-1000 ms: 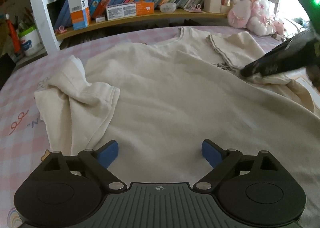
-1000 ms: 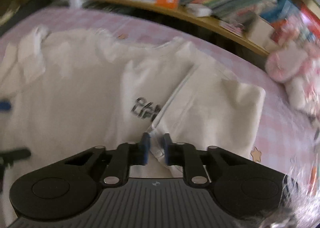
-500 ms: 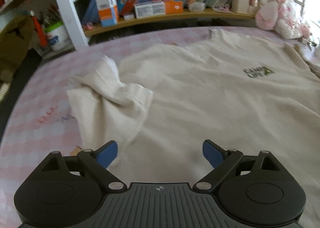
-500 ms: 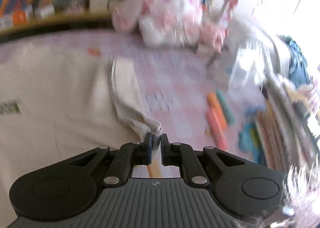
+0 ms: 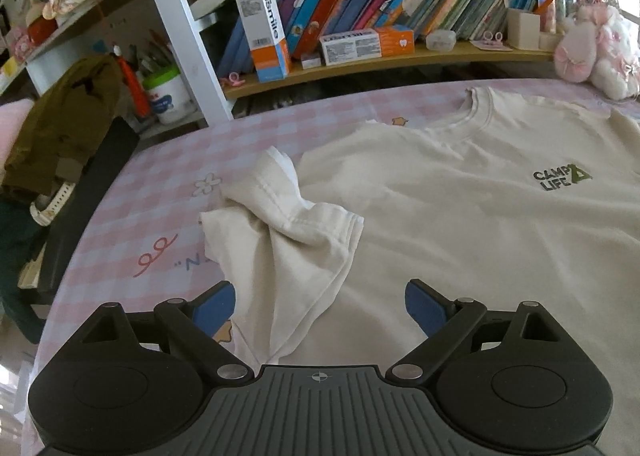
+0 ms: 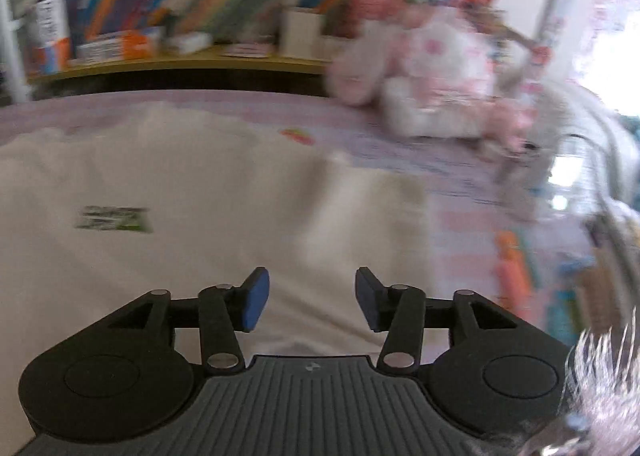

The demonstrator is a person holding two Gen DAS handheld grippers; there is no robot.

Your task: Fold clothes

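Note:
A cream T-shirt (image 5: 460,216) with a "CAMP LIFE" logo (image 5: 560,178) lies front-up on the pink checked table (image 5: 168,176). Its left sleeve (image 5: 288,232) is crumpled and bunched. My left gripper (image 5: 320,302) is open and empty, just above the shirt near that sleeve. In the blurred right wrist view the shirt (image 6: 180,184) lies spread, with its right sleeve (image 6: 372,208) flat. My right gripper (image 6: 312,296) is open and empty above the shirt's right side.
A bookshelf (image 5: 360,60) with books and boxes runs behind the table. Pink plush toys (image 5: 596,52) sit at the back right; they also show in the right wrist view (image 6: 432,72). Orange markers (image 6: 512,268) lie right of the shirt. A dark chair with clothes (image 5: 60,128) stands left.
My right gripper pulled the folded right sleeve out to the right, then opened and let it go. The shirt now lies spread with the logo showing. My left gripper stayed open.

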